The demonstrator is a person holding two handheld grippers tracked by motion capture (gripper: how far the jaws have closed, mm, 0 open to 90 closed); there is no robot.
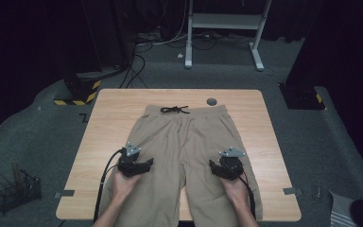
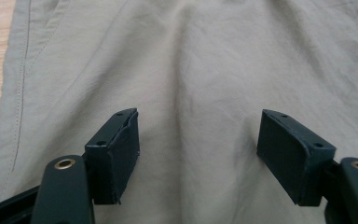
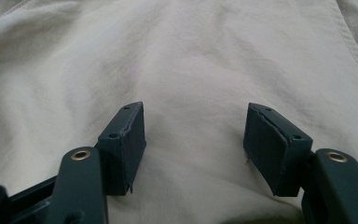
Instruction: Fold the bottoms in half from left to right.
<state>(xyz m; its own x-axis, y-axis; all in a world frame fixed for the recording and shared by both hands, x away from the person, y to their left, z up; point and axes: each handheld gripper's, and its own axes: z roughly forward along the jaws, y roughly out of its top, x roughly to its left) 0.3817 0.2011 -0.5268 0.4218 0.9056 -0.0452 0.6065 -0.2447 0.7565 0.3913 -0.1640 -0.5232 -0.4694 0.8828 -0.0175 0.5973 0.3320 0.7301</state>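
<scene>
Plainly, no brand, label or legible writing shows on the cloth or the tools. Both forearms come in from the near edge of the light wooden table (image 1: 108, 101), each hand wrapped round the back of its tool and pointing it away from the person. The left black two-jaw gripper (image 1: 147, 163) rests over the left leg of the beige cotton shorts (image 1: 184, 142), its jaws standing wide apart above the fabric with nothing between the pads (image 2: 112, 158). The right black two-jaw gripper (image 1: 213, 166) sits over the right leg, likewise spread wide, its pads (image 3: 123, 149) bare above the cloth and gripping nothing. The shorts lie flat at the table's middle, waistband at the far side with a black drawstring (image 1: 174, 109) knotted there, legs running toward the person and over the near edge. Soft creases cross the fabric; a stitched side seam shows in the left gripper view.
</scene>
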